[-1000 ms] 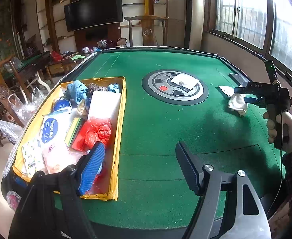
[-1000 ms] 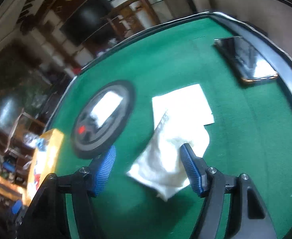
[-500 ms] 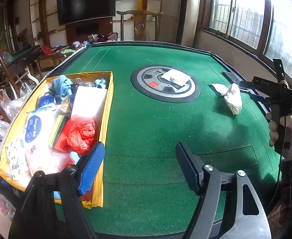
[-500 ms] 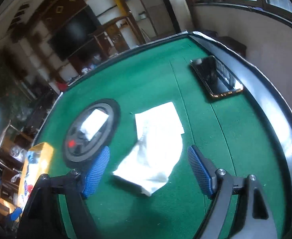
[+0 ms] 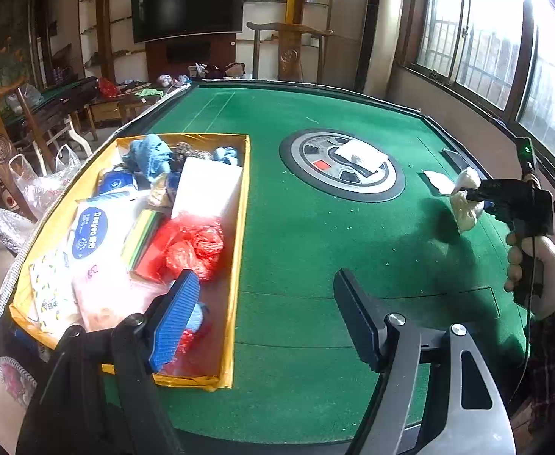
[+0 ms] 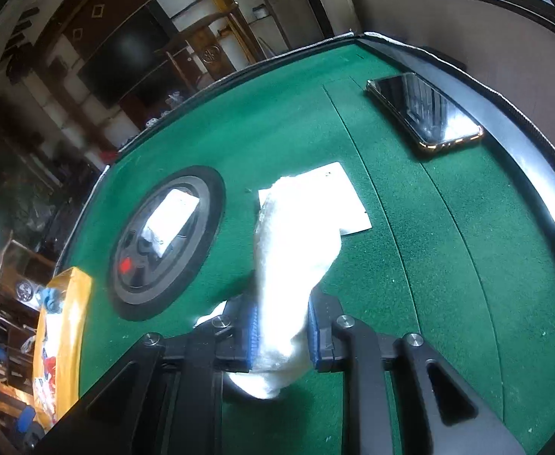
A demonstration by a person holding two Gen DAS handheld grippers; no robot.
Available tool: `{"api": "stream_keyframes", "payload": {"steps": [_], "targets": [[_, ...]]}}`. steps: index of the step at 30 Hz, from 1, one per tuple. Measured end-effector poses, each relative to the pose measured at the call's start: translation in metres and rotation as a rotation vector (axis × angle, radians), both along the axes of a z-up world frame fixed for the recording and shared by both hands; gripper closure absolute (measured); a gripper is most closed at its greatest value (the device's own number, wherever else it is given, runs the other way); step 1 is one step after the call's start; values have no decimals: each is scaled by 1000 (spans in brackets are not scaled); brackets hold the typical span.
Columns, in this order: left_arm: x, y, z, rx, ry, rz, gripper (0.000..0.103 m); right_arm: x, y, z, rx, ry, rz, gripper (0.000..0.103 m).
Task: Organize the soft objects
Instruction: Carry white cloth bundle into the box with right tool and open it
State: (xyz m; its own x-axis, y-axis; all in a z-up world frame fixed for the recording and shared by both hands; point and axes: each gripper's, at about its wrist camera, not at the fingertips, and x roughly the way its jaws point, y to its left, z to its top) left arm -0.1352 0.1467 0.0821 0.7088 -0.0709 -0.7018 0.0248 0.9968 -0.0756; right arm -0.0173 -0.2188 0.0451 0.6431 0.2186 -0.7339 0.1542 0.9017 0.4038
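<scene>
My right gripper [image 6: 282, 335] is shut on a white soft cloth [image 6: 292, 250] and holds it lifted off the green table; in the left wrist view the right gripper [image 5: 474, 199] and the cloth [image 5: 465, 204] show at the right. A white paper sheet [image 6: 347, 197] lies flat under where the cloth was. My left gripper [image 5: 266, 318] is open and empty, near the front right corner of the yellow box [image 5: 239, 227] that holds several soft items, among them a red plastic bag [image 5: 194, 244] and a blue cloth [image 5: 150, 153].
A round grey and black centre panel [image 5: 343, 165] carries a white packet [image 5: 358, 153]. A phone [image 6: 425, 112] lies near the table's far right rim. The table's raised dark edge [image 6: 535, 159] runs along the right. Chairs and clutter stand beyond the table.
My right gripper has closed on the white cloth and lifted it off the felt, leaving the paper sheet down. My left gripper has stayed open by the box.
</scene>
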Motion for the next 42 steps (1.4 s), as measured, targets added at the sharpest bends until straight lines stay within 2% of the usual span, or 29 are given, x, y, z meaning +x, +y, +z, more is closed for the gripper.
{"api": "stream_keyframes", "payload": {"steps": [6, 12, 18, 24, 29, 36, 39, 42], "targets": [[-5, 45, -2, -21, -7, 89, 29, -31, 51, 48, 14, -86, 159, 84], [-23, 109, 5, -67, -52, 232, 29, -41, 155, 78, -22, -140, 389, 84], [-44, 172, -2, -83, -63, 392, 29, -39, 261, 69, -17, -102, 609, 84], [-50, 203, -25, -135, -25, 434, 29, -22, 357, 44, -40, -35, 752, 84], [-46, 213, -31, -163, -22, 426, 29, 3, 420, 22, -74, 29, 801, 84], [-47, 224, -35, -163, -28, 421, 29, 33, 470, -8, -151, 104, 803, 81], [-43, 228, -38, -159, -23, 430, 29, 38, 473, -8, -199, 90, 776, 65], [-43, 231, -40, -161, -18, 432, 29, 34, 465, 7, -179, 43, 776, 63]]}}
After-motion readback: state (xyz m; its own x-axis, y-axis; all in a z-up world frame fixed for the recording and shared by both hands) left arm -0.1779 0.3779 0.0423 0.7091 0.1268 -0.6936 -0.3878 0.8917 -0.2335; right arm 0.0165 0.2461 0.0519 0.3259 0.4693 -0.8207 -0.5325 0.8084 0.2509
